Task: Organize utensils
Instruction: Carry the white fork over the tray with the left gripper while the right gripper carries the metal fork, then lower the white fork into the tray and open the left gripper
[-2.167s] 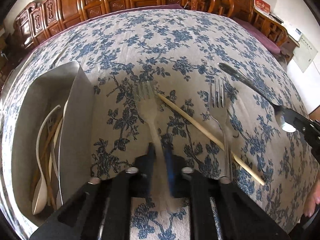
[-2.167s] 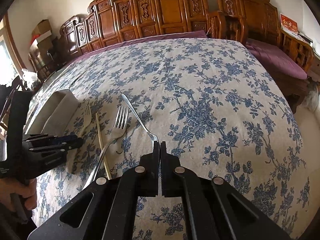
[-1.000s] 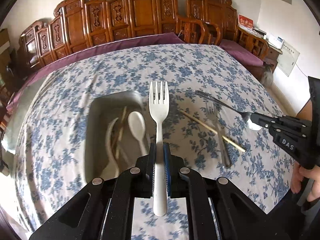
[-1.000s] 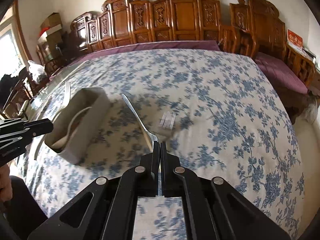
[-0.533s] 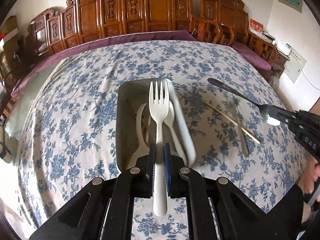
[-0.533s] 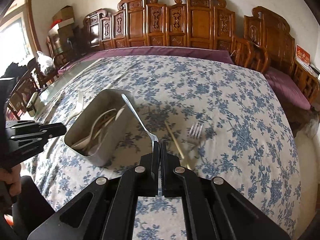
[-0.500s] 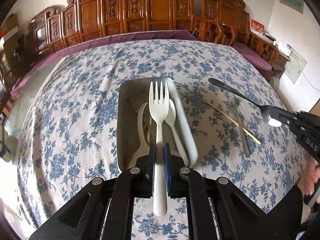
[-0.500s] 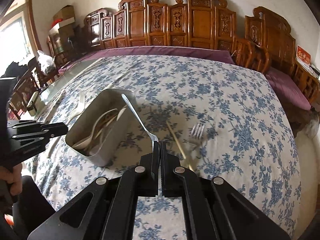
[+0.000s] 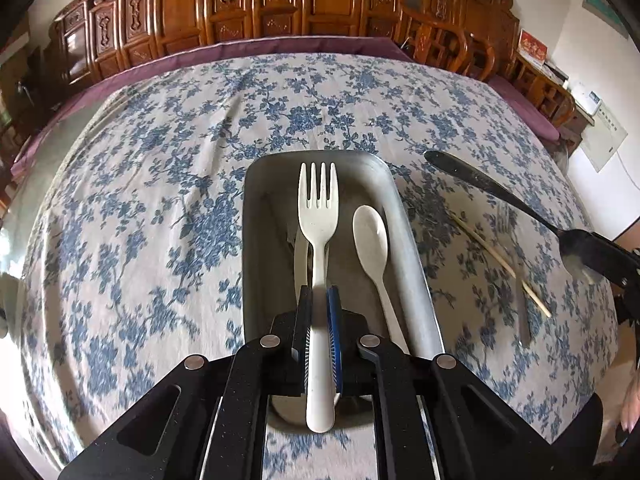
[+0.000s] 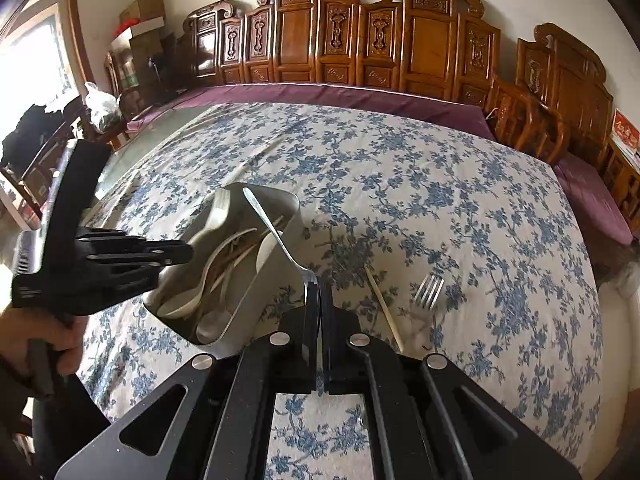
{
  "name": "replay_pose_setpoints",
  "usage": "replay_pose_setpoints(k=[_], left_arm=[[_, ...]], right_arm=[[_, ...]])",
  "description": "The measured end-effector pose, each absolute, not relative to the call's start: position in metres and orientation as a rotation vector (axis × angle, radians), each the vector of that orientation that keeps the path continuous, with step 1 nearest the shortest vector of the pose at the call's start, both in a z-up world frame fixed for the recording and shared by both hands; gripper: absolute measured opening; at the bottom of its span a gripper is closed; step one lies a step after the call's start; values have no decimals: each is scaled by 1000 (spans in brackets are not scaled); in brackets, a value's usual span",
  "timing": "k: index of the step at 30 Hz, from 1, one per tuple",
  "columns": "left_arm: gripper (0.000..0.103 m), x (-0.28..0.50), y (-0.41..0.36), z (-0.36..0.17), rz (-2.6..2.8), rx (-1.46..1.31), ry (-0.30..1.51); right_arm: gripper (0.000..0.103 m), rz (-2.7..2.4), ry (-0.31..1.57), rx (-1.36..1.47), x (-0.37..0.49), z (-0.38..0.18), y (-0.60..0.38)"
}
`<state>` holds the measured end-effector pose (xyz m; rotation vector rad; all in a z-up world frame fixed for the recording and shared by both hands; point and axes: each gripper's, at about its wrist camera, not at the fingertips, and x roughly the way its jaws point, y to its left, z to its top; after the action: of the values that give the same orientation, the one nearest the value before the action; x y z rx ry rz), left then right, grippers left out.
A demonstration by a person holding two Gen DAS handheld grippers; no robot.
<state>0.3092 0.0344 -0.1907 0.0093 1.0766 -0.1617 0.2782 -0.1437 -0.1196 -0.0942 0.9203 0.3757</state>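
White plastic fork [image 9: 318, 216] pinched by its handle between the pads of the left gripper [image 9: 319, 312], tines pointing away, hanging over the grey metal tray [image 9: 416, 264] on the blue-flowered tablecloth [image 9: 160, 200]. In the tray, just right of the fork: a white plastic spoon [image 9: 370, 236], bowl at the far end, among other pale utensils. Right of the tray, flat on the cloth: a wooden chopstick [image 9: 500, 264] and a metal fork [image 10: 428, 290], close together. Farther right, a metal spoon [image 10: 276, 232] clamped at its bowl end in the pressed-together jaws of the right gripper [image 10: 320, 292], handle slanting up over the tray's right edge.
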Motion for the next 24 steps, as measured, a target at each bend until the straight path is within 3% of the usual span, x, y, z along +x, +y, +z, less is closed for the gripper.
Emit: replay_pose_setpoints(k=[12, 16, 21, 24], left_arm=[[8, 334, 29, -209, -155, 9, 1142], [22, 327, 33, -201, -155, 11, 1119], [24, 301, 52, -180, -157, -5, 1068], [30, 285, 66, -169, -145, -8, 1038]], right_arm=[[2, 396, 946, -126, 292, -120, -130], [2, 387, 955, -134, 290, -124, -125], [2, 386, 966, -156, 290, -133, -107], [2, 373, 969, -180, 291, -139, -91]])
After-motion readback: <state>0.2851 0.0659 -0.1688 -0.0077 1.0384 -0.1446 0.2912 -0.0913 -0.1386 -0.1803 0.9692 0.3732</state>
